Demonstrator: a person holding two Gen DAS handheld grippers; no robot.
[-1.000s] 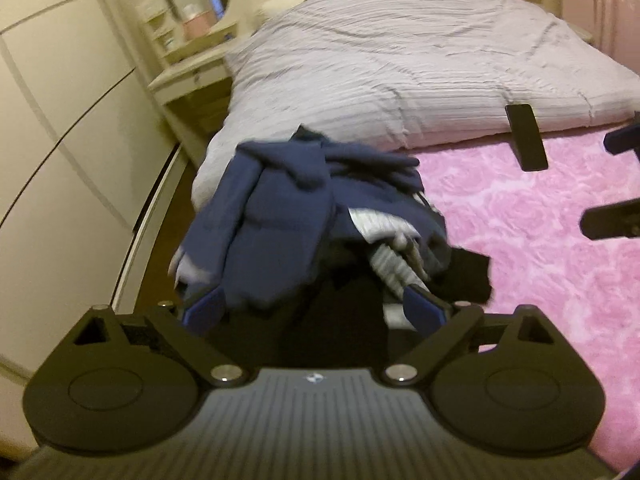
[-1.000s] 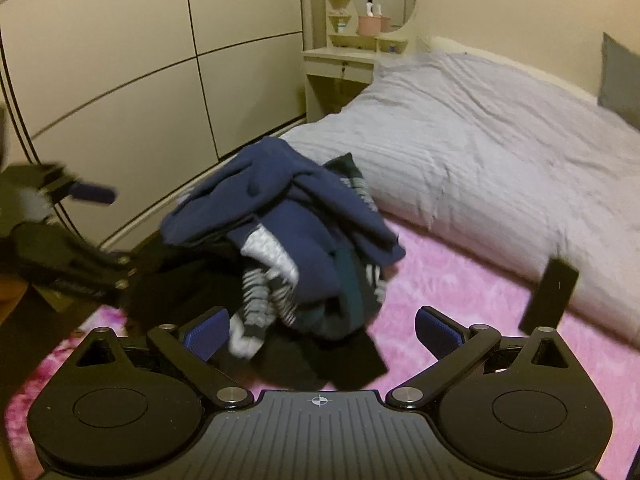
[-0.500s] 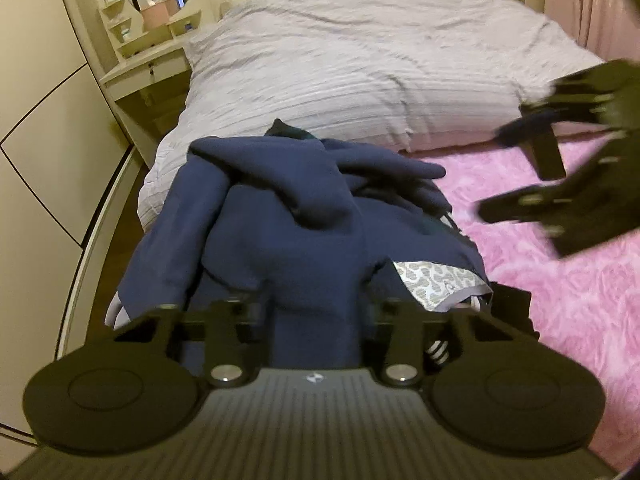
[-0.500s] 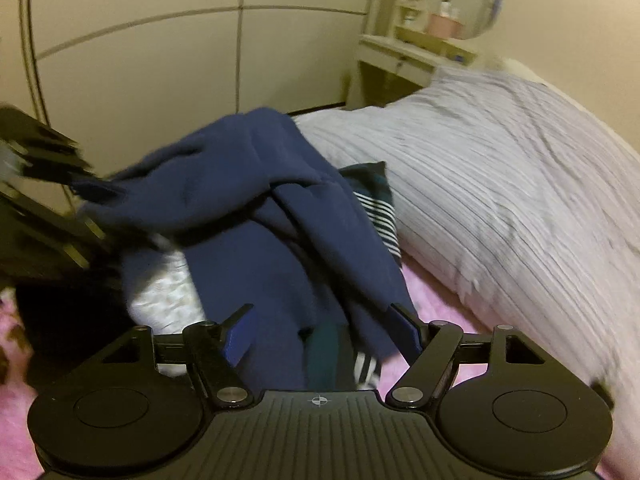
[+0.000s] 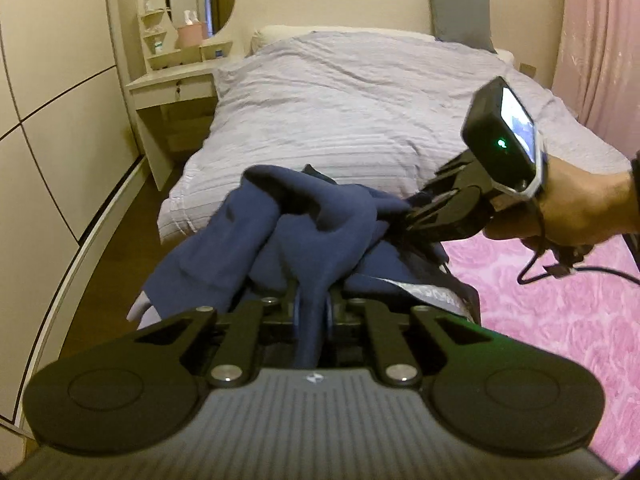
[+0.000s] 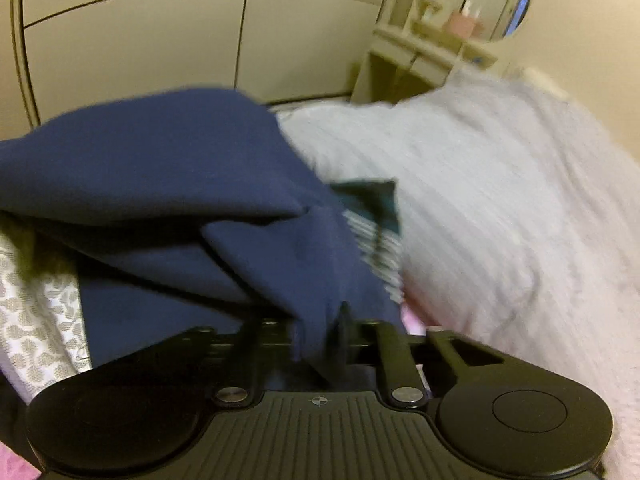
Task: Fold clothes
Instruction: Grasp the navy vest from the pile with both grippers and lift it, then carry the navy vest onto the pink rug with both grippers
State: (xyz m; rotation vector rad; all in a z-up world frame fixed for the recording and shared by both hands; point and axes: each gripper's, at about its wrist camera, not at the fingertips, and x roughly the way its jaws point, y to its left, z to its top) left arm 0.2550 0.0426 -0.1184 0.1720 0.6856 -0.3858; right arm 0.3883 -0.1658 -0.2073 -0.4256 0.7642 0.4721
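Note:
A navy blue garment (image 5: pixel 304 220) lies on top of a pile of clothes at the foot of the bed. My left gripper (image 5: pixel 313 312) is shut on a fold of it close to the camera. My right gripper (image 6: pixel 320 336) is shut on another fold of the same navy garment (image 6: pixel 160 184). In the left wrist view the right gripper (image 5: pixel 416 216) reaches into the garment from the right, held by a hand. Under the navy cloth show a white patterned piece (image 6: pixel 36 312) and a dark striped piece (image 6: pixel 372 232).
The bed with a grey striped duvet (image 5: pixel 360 112) lies behind the pile. A pink rug (image 5: pixel 560 320) covers the floor on the right. A white vanity desk (image 5: pixel 172 88) with a mirror and cream wardrobe doors (image 6: pixel 140 40) stand on the left.
Both grippers have moved in onto the pile and closed on the navy garment. The garment is lifted and stretched between them.

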